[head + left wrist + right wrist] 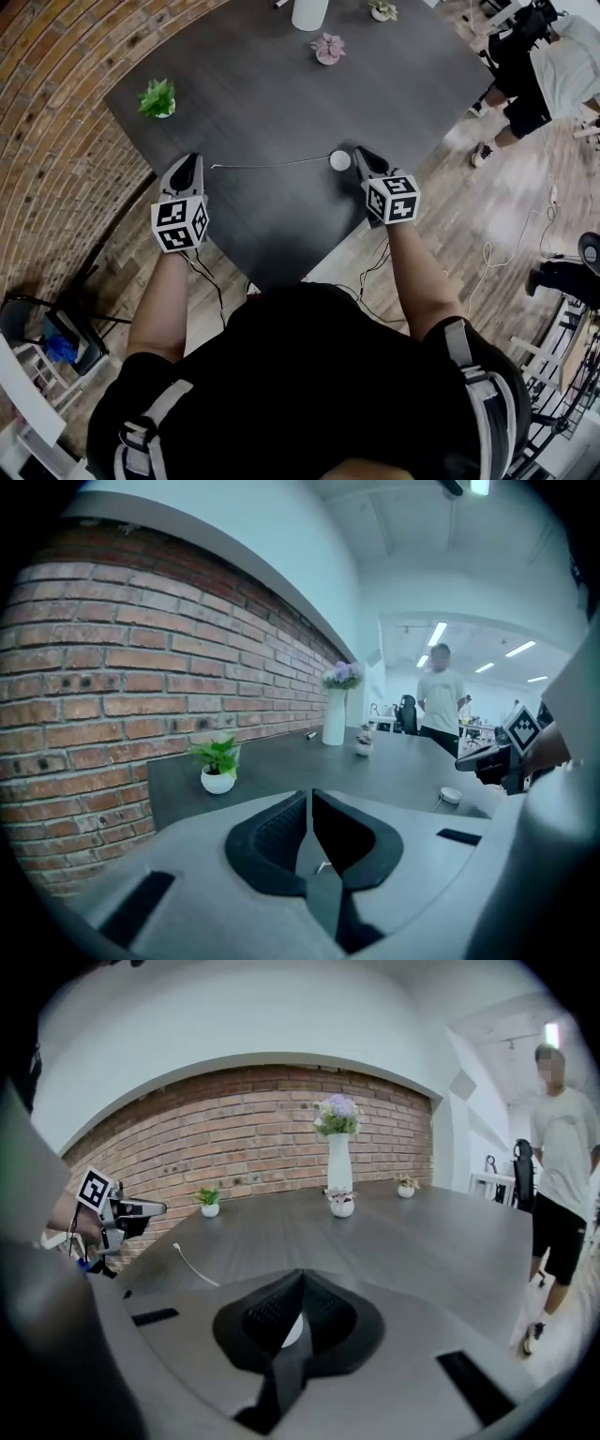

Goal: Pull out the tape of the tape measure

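The round white tape measure (340, 160) lies on the dark table (281, 84). Its thin tape (272, 165) runs left across the top and ends in a small hook that rests on the surface. My left gripper (194, 161) hangs just left of that hook with its jaws shut; no tape shows in them. In the left gripper view the left gripper (309, 795) has its pads together. My right gripper (362, 156) sits just right of the case, jaws shut. In the right gripper view a bit of the white case (292, 1329) shows through the slit under the right gripper (300, 1277).
A small green plant (157, 98) stands near the table's left corner. A pink flower pot (328, 48) and a white vase (309, 12) stand at the far side. A person (548, 70) stands beyond the right corner. A brick wall (112, 686) runs along the left.
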Available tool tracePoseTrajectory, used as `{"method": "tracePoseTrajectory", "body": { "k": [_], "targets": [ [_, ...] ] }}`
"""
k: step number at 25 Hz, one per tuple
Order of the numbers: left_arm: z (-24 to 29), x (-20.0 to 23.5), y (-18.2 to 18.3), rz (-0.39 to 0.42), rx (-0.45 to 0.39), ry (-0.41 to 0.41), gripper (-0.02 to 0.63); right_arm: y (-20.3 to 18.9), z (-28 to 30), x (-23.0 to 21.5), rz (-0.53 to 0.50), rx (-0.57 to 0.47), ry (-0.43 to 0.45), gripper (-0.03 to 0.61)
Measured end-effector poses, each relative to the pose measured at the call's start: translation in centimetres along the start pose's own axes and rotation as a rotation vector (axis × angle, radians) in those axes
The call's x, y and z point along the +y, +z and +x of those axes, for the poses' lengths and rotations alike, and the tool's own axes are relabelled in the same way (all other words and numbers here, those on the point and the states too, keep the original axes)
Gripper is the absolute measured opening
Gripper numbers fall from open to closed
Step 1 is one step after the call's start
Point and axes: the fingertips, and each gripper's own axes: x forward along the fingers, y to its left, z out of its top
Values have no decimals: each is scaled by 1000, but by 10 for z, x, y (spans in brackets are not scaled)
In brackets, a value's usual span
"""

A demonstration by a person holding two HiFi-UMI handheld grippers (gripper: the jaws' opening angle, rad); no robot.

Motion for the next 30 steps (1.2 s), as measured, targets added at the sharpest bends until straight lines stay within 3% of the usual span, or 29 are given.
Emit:
{"method": "tracePoseTrajectory", "body": {
  "k": [6,15,21,30],
  "targets": [
    [-16,-12,50,-15,-134,-39,9,56,-25,6,21,-167,-15,-3],
    [-65,-32,118,5,-286,-91,9,129,-93,26,-29,-379,-60,-3],
    [-105,-39,138,25,-347,-106,9,148,-138,37,-39,-465,-85,-5],
    [-141,-45,143,42,-377,-110,9,146,-175,53,-43,-503,-99,-5]
  ]
}}
